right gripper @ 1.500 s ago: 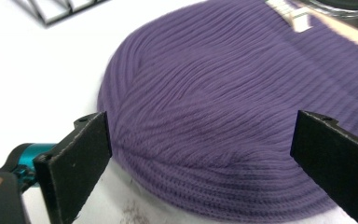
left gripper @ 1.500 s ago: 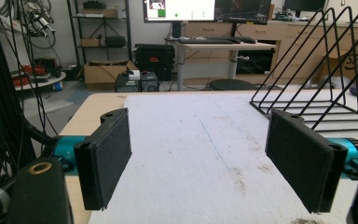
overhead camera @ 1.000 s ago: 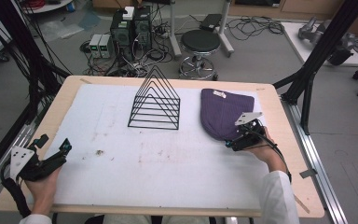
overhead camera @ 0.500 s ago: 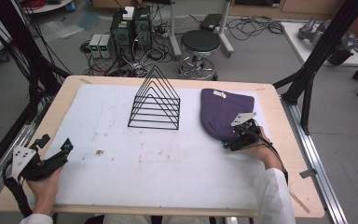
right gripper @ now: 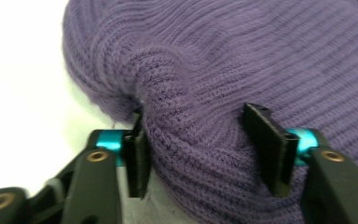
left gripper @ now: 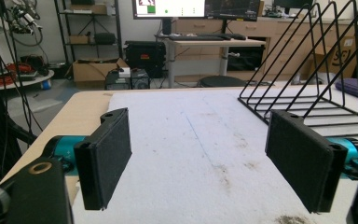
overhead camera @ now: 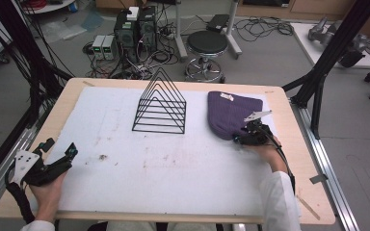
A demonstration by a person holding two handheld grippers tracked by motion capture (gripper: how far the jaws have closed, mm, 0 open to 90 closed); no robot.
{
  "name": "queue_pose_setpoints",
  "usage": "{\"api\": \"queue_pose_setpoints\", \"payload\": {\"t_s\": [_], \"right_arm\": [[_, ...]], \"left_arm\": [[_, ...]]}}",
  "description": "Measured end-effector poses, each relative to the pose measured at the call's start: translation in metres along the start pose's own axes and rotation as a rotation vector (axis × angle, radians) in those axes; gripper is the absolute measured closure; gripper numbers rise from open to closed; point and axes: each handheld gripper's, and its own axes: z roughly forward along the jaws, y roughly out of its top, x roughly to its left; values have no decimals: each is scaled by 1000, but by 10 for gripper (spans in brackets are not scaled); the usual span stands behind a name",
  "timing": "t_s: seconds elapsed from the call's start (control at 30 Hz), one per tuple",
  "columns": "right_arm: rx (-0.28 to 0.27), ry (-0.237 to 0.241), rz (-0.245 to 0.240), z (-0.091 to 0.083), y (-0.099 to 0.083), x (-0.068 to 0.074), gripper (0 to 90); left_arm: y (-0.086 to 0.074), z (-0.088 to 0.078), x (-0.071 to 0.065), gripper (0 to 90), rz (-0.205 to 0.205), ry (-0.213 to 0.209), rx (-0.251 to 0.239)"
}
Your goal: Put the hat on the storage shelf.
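Note:
A purple knit hat (overhead camera: pixel 231 111) lies flat at the right of the white mat (overhead camera: pixel 173 168). My right gripper (overhead camera: pixel 239 140) is at the hat's near edge. In the right gripper view its jaws have just been closing, and the right gripper (right gripper: pixel 205 149) now pinches a bunched fold of the hat (right gripper: pixel 261 56) between its pads. My left gripper (overhead camera: pixel 60 147) rests at the mat's near left corner, far from the hat. In the left gripper view the left gripper (left gripper: pixel 205 154) stands wide open with nothing between its pads.
A black wire rack (overhead camera: pixel 160 108) of triangular dividers stands at the back middle of the mat, left of the hat. From the left gripper the rack (left gripper: pixel 303 93) shows ahead at the right. A stool (overhead camera: pixel 207 45) and cabled boxes stand behind the table.
The right gripper's jaws have closed in on the hat's near edge. The right hand shifted slightly. The left hand and its gripper stayed put.

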Motion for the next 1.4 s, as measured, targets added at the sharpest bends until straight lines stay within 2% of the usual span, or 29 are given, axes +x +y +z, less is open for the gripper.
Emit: {"api": "queue_pose_setpoints", "payload": {"t_s": [0.07,0.17,0.23,0.43,0.73,0.87,0.9,1.07,1.13,1.17,1.2,1.3,1.33,1.37,1.4], "right_arm": [[6,-28,18,0,1,1,543],[17,-74,41,-1,3,1,687],[19,-82,52,-2,4,2,719],[20,-106,32,-3,5,6,745],[-12,-120,30,-9,6,7,754],[-51,-133,41,-15,8,7,754],[-72,-139,57,-19,9,7,754],[-102,-167,62,-25,11,9,753],[-138,-188,79,-29,12,9,753],[-169,-221,84,-33,14,9,753],[-169,-221,84,-33,14,9,753],[-223,-288,90,-39,17,12,752],[-223,-288,90,-39,17,12,752],[-260,-318,92,-42,18,14,753],[-260,-318,92,-42,18,14,753]], "left_arm": [[0,0,1,227,-4,1,-3],[0,0,2,227,-13,1,0],[0,-1,2,227,-14,3,-1],[0,0,2,228,-16,4,-1],[0,-2,3,229,-20,6,-5],[0,-3,3,229,-20,5,-5],[0,-3,3,229,-21,5,-6],[0,-3,4,228,-24,5,-9],[0,-3,4,229,-25,5,-11],[0,-3,4,229,-26,5,-10],[0,-3,4,229,-28,6,-11],[0,-4,4,229,-26,7,-9],[0,-4,4,229,-27,7,-10],[0,-4,4,229,-27,6,-10],[0,-4,4,229,-27,6,-10]]}}
